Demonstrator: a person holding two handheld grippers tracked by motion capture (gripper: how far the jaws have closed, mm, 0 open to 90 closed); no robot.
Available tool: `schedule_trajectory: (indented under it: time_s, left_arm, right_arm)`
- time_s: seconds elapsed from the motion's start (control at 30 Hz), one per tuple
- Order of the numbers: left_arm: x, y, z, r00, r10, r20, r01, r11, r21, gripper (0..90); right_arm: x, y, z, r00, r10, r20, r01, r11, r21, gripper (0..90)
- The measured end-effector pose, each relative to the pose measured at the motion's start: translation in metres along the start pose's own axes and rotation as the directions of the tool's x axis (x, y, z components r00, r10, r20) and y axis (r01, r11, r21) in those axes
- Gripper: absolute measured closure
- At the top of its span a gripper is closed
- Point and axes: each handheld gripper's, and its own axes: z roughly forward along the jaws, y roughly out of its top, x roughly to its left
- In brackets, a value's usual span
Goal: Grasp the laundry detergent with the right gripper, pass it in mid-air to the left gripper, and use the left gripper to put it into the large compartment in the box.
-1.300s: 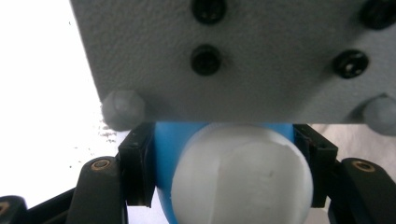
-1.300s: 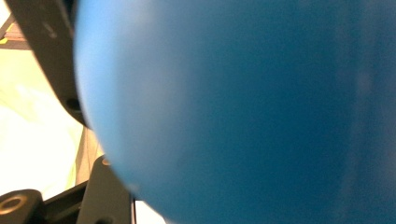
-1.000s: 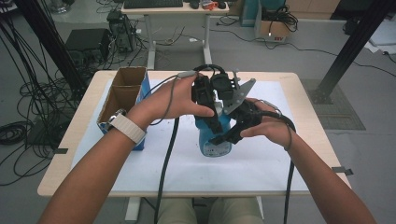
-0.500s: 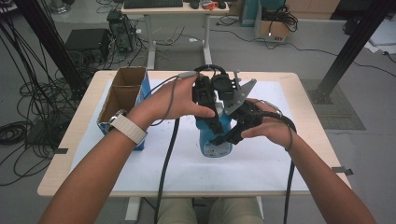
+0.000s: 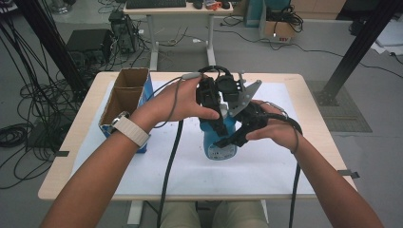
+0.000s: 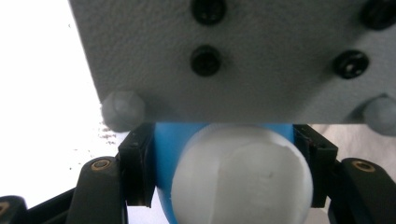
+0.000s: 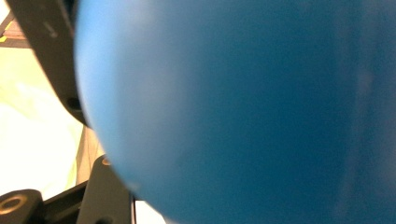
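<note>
A blue bottle [image 5: 219,146] with a label stands upright on the white sheet [image 5: 190,166] at the table's middle. My left gripper [image 5: 219,126] comes down on it from above, and in the left gripper view its jaws [image 6: 226,172] are shut on the bottle's white cap [image 6: 243,177], pads pressing both sides. My right gripper [image 5: 232,140] reaches in from the right and is shut on the bottle's blue body [image 7: 243,112], which crowds the right gripper view. The grey plate [image 6: 233,56] of the right gripper hangs close over the cap.
An open cardboard box [image 5: 124,95] with blue sides stands at the table's left edge. Cables trail from both grippers toward the near edge. Beyond the table stand a desk [image 5: 180,9], equipment and many floor cables.
</note>
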Motion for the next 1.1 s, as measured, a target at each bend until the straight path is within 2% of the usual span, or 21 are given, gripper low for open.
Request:
schedule_trajectory:
  time_s: [0.47, 0.57, 0.73, 0.83, 0.87, 0.9, 0.93, 1.0, 1.1]
  left_arm:
    - [0.0015, -0.0008, 0.0013, 1.0000, -0.003, 0.008, 0.003, 1.0000, -0.002, 37.5]
    - [0.0019, -0.0008, 0.0014, 1.0000, -0.002, 0.010, 0.002, 1.0000, -0.002, 37.5]
    - [0.0019, -0.0009, 0.0016, 1.0000, 0.000, 0.008, 0.000, 1.0000, -0.002, 37.5]
    - [0.0020, -0.0012, 0.0015, 1.0000, 0.000, 0.008, 0.000, 1.0000, -0.002, 37.5]
    - [0.0031, -0.0010, 0.0016, 0.9998, 0.012, 0.013, -0.012, 0.9999, 0.001, 37.5]
    - [0.0031, -0.0010, 0.0016, 0.9998, 0.012, 0.013, -0.012, 0.9999, 0.001, 37.5]
    - [0.0029, -0.0011, 0.0015, 0.9999, 0.011, 0.011, -0.011, 0.9999, -0.001, 37.5]
    - [0.0021, -0.0013, 0.0011, 1.0000, 0.001, 0.010, -0.001, 1.0000, -0.001, 37.5]
    - [0.0017, -0.0014, 0.0013, 1.0000, 0.002, 0.007, -0.002, 1.0000, -0.003, 37.5]
  right_arm:
    - [-0.0003, -0.0006, 0.0017, 1.0000, 0.007, 0.000, -0.007, 1.000, 0.005, 43.2]
    - [-0.0013, -0.0001, 0.0001, 0.9999, 0.002, -0.012, -0.002, 1.000, 0.029, 43.2]
    - [-0.0013, -0.0002, 0.0002, 1.0000, 0.003, -0.006, -0.003, 0.999, 0.032, 43.2]
    - [-0.0013, 0.0000, 0.0003, 1.0000, 0.003, -0.006, -0.003, 1.000, 0.031, 43.2]
    - [-0.0003, -0.0003, 0.0012, 0.9999, 0.012, -0.005, -0.012, 1.000, 0.009, 43.1]
    - [-0.0003, -0.0003, 0.0012, 0.9999, 0.012, -0.005, -0.012, 1.000, 0.009, 43.1]
    - [-0.0022, 0.0003, 0.0015, 0.9999, -0.014, -0.002, 0.014, 1.000, 0.008, 43.2]
    - [-0.0010, 0.0000, 0.0013, 1.0000, 0.005, -0.001, -0.005, 1.000, 0.008, 43.2]
    - [-0.0008, 0.0004, 0.0010, 1.0000, 0.004, -0.002, -0.004, 1.000, 0.014, 43.1]
